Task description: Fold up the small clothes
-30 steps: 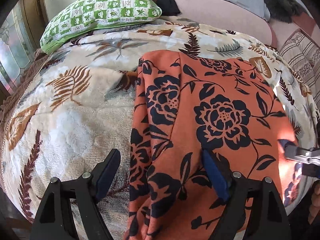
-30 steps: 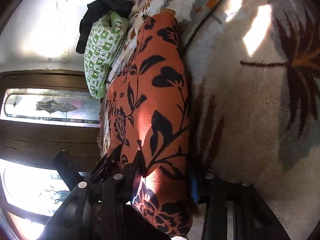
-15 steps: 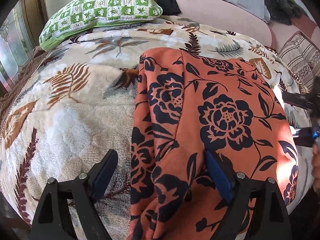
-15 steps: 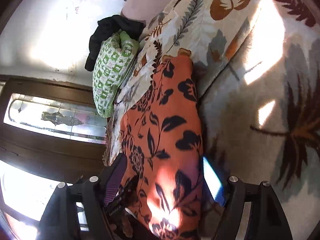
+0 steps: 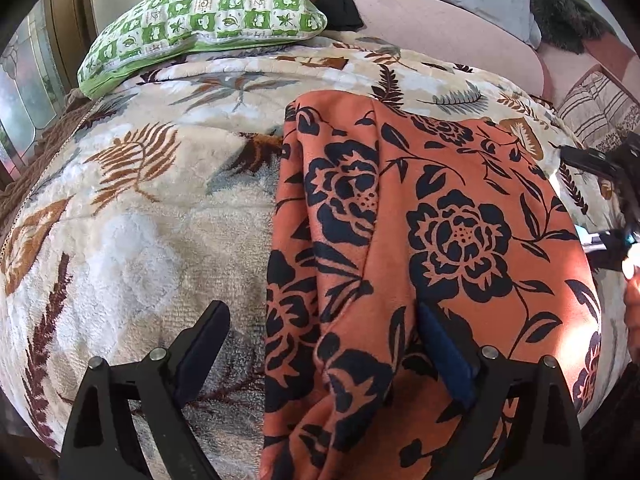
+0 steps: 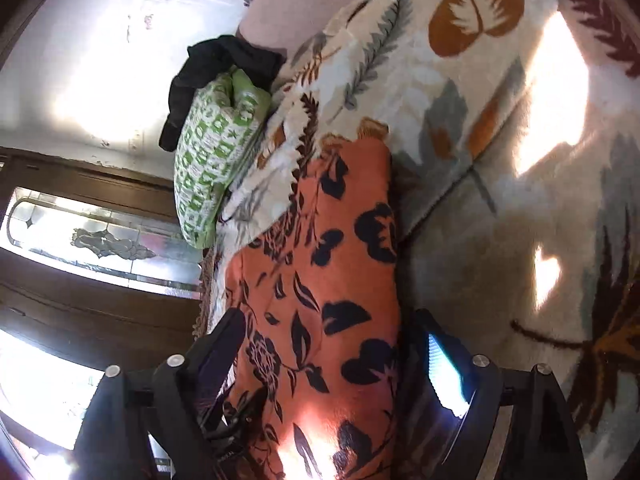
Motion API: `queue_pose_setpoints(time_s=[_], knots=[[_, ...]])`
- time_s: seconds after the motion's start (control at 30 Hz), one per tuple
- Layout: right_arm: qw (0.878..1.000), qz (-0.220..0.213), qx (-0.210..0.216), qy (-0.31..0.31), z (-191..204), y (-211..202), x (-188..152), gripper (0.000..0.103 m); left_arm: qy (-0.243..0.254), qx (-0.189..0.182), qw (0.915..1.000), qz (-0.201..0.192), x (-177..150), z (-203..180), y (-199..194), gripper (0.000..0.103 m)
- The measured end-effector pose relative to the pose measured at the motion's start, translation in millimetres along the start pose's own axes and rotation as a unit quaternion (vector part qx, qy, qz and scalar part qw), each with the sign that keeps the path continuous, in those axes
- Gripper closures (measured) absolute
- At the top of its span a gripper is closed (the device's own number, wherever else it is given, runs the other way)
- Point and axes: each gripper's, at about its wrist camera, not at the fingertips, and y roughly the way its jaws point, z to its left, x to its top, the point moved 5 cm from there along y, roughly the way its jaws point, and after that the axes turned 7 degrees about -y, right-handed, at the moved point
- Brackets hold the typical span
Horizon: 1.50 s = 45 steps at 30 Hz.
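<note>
The left gripper (image 5: 324, 344) points steeply down over the near edge of the bed, jaws spread wide; one finger stands over the leaf-patterned blanket (image 5: 132, 240), the other over the folded orange floral garment (image 5: 440, 240), and neither pad presses the cloth; its jaws have just been opening a little further, with the garment's left edge lying below and between them. The right gripper (image 6: 332, 360) comes in from the garment's right side, tilted gently downward, jaws also wide apart; a second ago they were pinched on the garment's edge, and they have just been opening, so the fabric now lies loose between them; this gripper has also drawn back from the cloth, so more of the blanket shows in its view than before. The garment lies flat on the blanket, folded lengthwise, much where it lay a second ago; beyond it, near the head of the bed, a green checked pillow (image 5: 208, 20) rests with a black garment (image 6: 216, 68) draped behind it.
</note>
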Motion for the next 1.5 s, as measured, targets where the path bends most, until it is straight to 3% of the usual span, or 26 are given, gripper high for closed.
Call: queue_pose_setpoints(time_s=[0.03, 0.07, 0.1, 0.2, 0.23, 0.3, 0.33, 0.37, 0.43, 0.47, 0.53, 0.6, 0.63, 0.7, 0.8, 0.87, 0.93, 1.07, 1.13, 1.23, 1.27, 1.33, 1.43, 1.5], knots=[[1.000, 0.007, 0.000, 0.014, -5, 8, 3, 0.018, 0.002, 0.001, 1.0000, 0.000, 0, 0, 0, 0.008], [0.999, 0.030, -0.001, 0.021, -10, 21, 5, 0.027, 0.002, 0.001, 1.0000, 0.000, 0, 0, 0, 0.008], [0.999, 0.050, -0.012, 0.016, -10, 28, 2, 0.079, 0.000, 0.000, 1.0000, 0.000, 0, 1, 0, 0.008], [0.996, 0.004, -0.035, -0.084, 32, -1, 2, 0.078, -0.006, -0.003, 1.0000, 0.000, 0, 3, 2, 0.005], [0.996, 0.003, -0.045, -0.081, 26, -3, 2, 0.078, -0.007, -0.003, 1.0000, 0.001, 0, 2, 3, 0.005], [0.997, 0.049, -0.053, -0.003, -15, 20, 1, 0.072, -0.003, 0.001, 1.0000, 0.000, 0, 0, 2, 0.005], [0.998, 0.046, -0.022, 0.038, -25, 19, -1, 0.060, 0.001, 0.003, 1.0000, -0.002, 0, 0, 1, 0.005], [0.998, 0.038, 0.000, 0.059, -25, 12, -4, 0.055, 0.001, 0.002, 1.0000, -0.003, 0, 1, 1, 0.005], [0.999, 0.025, 0.010, 0.035, -12, -6, -13, 0.022, -0.008, -0.004, 1.0000, -0.001, -1, 2, 2, 0.005], [0.999, 0.024, 0.009, 0.020, -7, -14, -20, 0.020, -0.010, -0.004, 0.9999, -0.001, -1, 2, 2, 0.005], [0.999, 0.027, 0.015, 0.033, -8, -21, -33, 0.020, -0.006, 0.000, 1.0000, -0.004, -1, 1, 1, 0.005], [0.997, 0.057, 0.047, 0.039, -3, -16, -51, 0.020, -0.006, -0.001, 1.0000, -0.003, -2, 1, 1, 0.005], [0.996, 0.070, 0.045, 0.016, 6, -7, -57, 0.033, -0.009, -0.001, 1.0000, -0.002, -2, 2, 1, 0.005], [0.996, 0.081, -0.006, -0.040, 15, -3, -65, 0.074, -0.013, -0.003, 0.9999, 0.000, -2, 3, 1, 0.005], [0.995, 0.067, -0.049, -0.059, 18, -7, -64, 0.074, -0.009, 0.004, 0.9999, 0.000, 0, 0, 0, 0.005], [0.993, 0.070, -0.073, -0.058, 15, -5, -66, 0.062, -0.004, 0.011, 0.9999, -0.002, 0, -2, -2, 0.005], [0.993, 0.062, -0.081, -0.063, 22, -13, -70, 0.043, -0.006, 0.009, 0.9999, -0.002, 0, -1, -2, 0.005], [0.986, 0.019, -0.115, -0.123, 47, -41, -74, 0.042, -0.010, 0.004, 0.9999, -0.001, -1, 0, -1, 0.005], [0.984, 0.000, -0.101, -0.144, 65, -49, -71, 0.041, -0.010, 0.003, 0.9999, -0.002, -1, 0, -1, 0.005], [0.985, 0.009, -0.056, -0.161, 82, -44, -73, 0.041, -0.013, -0.001, 0.9999, 0.000, -1, 1, 0, 0.005], [0.986, 0.021, -0.045, -0.157, 80, -35, -74, 0.039, -0.014, -0.002, 0.9999, 0.001, -1, 2, 0, 0.005], [0.988, 0.084, -0.045, -0.125, 59, -5, -82, 0.030, -0.018, -0.013, 0.9997, 0.008, -1, 3, -1, 0.005], [0.992, 0.059, -0.019, -0.111, 61, -23, -75, 0.031, -0.055, -0.056, 0.9969, -0.006, 7, 18, -24, 0.006], [0.990, 0.032, -0.025, -0.135, 68, -46, -70, 0.030, -0.098, -0.108, 0.9891, -0.020, 16, 36, -38, 0.006]])
